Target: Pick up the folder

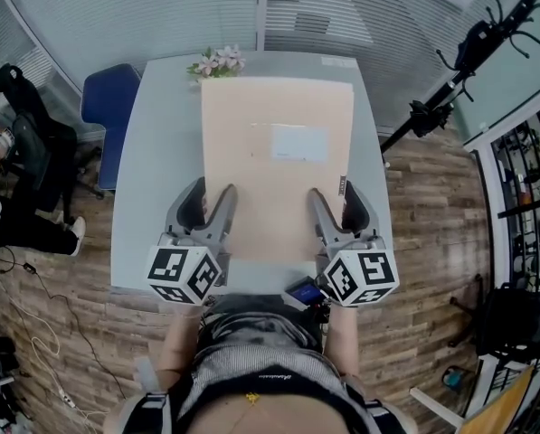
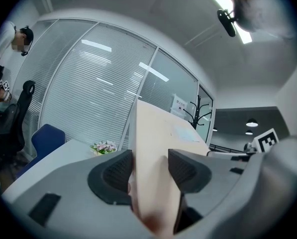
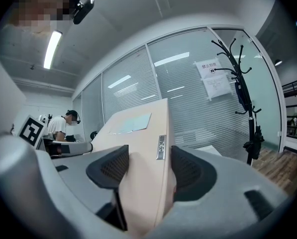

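Over the grey table (image 1: 156, 170) lies the tan folder (image 1: 277, 165), long side running away from the person, with a pale label (image 1: 298, 143) on its upper face and a small metal tag (image 1: 342, 185) on its right edge. A bunch of flowers (image 1: 217, 61) sits just beyond its far end, and a blue chair (image 1: 109, 98) stands off the table's left far corner.

The left gripper (image 1: 211, 197) has the folder's near left edge and the right gripper (image 1: 335, 202) has its near right edge, each reaching in from the person's side. In the left gripper view the fingers (image 2: 116, 176) are spread wide and pinch the thick edge of the folder between their ribbed pads. The right gripper view shows the same: its fingers (image 3: 190, 173) are wide apart and clamp the right edge just short of the metal tag.

My reading is that the grasp is made and the lift is the step in hand. Both gripper views show the folder standing above the table line, so its near end looks raised. Whether the far end has left the table I cannot tell.

The next move calls for both hands to rise together at the same pace and keep level with each other, so the folder does not twist or slide out of one side. The squeeze should hold firm, since each grip takes only a narrow strip of the edge.
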Tool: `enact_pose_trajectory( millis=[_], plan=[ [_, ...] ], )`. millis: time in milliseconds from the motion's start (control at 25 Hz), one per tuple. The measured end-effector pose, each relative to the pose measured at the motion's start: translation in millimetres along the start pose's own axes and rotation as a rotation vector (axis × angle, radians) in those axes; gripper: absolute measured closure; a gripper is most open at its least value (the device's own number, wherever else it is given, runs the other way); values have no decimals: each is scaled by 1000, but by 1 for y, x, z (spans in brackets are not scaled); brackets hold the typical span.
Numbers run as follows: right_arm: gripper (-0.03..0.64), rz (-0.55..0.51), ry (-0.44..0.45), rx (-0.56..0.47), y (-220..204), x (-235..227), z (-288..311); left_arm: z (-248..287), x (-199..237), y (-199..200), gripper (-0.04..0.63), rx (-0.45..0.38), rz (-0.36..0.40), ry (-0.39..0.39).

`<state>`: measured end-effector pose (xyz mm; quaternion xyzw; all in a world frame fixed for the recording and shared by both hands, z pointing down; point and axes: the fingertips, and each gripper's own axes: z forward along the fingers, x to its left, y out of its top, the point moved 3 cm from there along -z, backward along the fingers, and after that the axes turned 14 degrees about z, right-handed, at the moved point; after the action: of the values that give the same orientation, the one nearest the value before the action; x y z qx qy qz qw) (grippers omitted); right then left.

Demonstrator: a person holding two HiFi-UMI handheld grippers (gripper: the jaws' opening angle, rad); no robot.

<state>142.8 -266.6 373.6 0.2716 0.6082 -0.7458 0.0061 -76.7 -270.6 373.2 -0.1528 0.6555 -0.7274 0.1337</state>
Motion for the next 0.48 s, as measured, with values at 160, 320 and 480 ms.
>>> enact_pose_trajectory(
  millis=[160,320,480],
  plan=[
    [348,0,0,-4,2,0,-3,-1,-2,3,374,-6,5,1],
    [348,-1,3,-8,4,2,-2,-1,-1,5,374,-10,8,3],
    [350,-6,2,-8,6,3,-3,-2,-2,6,374,-12,7,3]
  ],
)
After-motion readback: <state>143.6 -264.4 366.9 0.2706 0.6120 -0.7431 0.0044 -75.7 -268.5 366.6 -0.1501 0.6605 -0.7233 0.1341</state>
